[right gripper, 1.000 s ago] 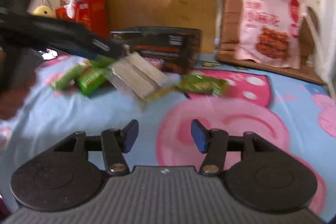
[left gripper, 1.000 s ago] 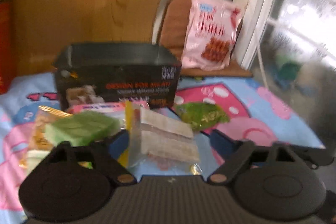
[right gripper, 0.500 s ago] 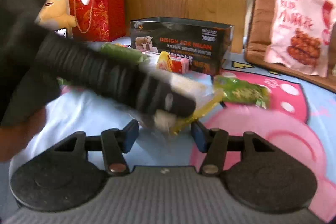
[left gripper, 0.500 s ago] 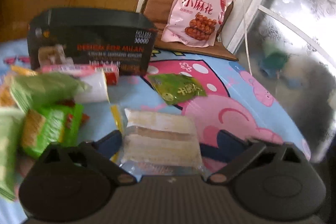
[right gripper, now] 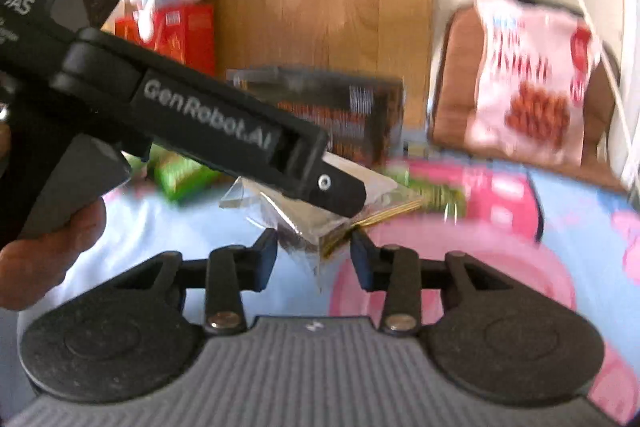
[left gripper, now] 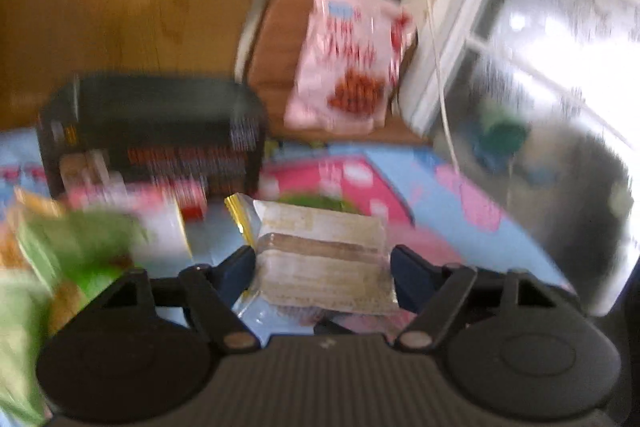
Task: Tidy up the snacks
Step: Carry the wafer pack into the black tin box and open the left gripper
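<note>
A: Which step is in hand?
B: The clear-wrapped wafer pack (left gripper: 320, 259), raised near the black box (left gripper: 152, 131), is being clenched by the closing left gripper (left gripper: 322, 267).
A: And next?
B: Its corner is entering the closing right gripper (right gripper: 314, 259), untouched; a handover seems called for.

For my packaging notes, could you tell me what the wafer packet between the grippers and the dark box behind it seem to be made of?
wafer packet: clear glossy plastic film, since the pale layers show through and its crinkled edge glints; a gold strip runs along one side, possibly foil.
dark box: probably printed cardboard, matte black with orange lettering and straight folded walls; blur leaves the finish uncertain.
</note>
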The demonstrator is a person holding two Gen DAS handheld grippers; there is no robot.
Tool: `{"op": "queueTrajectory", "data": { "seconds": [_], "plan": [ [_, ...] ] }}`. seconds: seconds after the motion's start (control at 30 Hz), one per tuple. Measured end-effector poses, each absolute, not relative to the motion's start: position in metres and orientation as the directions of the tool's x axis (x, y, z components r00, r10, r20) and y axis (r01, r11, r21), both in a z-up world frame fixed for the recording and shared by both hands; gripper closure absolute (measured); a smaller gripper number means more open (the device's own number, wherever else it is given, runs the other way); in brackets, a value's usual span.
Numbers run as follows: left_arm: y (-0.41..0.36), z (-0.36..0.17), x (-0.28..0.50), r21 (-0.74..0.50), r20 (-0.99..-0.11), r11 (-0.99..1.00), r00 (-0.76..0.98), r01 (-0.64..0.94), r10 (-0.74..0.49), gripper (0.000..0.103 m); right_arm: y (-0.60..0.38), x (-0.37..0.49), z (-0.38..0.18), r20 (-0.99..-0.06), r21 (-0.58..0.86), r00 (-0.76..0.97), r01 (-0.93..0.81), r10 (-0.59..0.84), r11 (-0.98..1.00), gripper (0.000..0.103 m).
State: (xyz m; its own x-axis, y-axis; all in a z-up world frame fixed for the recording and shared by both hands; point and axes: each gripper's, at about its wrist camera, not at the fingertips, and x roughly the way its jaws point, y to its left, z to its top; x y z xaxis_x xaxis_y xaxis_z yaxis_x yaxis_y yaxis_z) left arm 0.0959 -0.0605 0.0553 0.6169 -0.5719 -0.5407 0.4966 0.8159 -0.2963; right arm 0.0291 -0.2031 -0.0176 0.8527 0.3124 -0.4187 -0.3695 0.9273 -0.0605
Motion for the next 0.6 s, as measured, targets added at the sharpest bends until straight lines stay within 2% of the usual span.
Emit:
{"op": "queueTrajectory", "data": {
  "seconds": [0.1,0.2,0.4,0.47,0.6],
  "plan": [
    [-0.051,0.081,0.115,-0.275,-0.474,0.834,0.688,0.478,-0.550,0.024,-0.197,0.045,0.002,-0.329,-0.089,0.888,-0.369,0.323,0.925,0.060],
    [-0.044,0.094,0.150,-0.266,-0.459,0.867,0.735,0.422,-0.499,0.022,-0.193,0.082,0.019,-0.286,-0.084,0.887,-0.401,0.364,0.912,0.060],
    [-0.039,0.081,0.224,-0.283,-0.517,0.903,0.742,0.322,-0.427,0.023,-0.177,0.164,0.021,-0.295,-0.072,0.884,-0.399,0.363,0.914,0.059],
    [-0.036,0.075,0.234,-0.312,-0.528,0.900,0.732,0.305,-0.431,0.022,-0.182,0.177,0.017,-0.292,-0.060,0.904,-0.344,0.313,0.937,0.053],
    [-0.009,0.079,0.217,-0.360,-0.463,0.883,0.764,0.301,-0.449,0.018,-0.210,0.160,0.024,-0.276,0.036,0.893,-0.361,0.356,0.932,0.052]
  ]
}}
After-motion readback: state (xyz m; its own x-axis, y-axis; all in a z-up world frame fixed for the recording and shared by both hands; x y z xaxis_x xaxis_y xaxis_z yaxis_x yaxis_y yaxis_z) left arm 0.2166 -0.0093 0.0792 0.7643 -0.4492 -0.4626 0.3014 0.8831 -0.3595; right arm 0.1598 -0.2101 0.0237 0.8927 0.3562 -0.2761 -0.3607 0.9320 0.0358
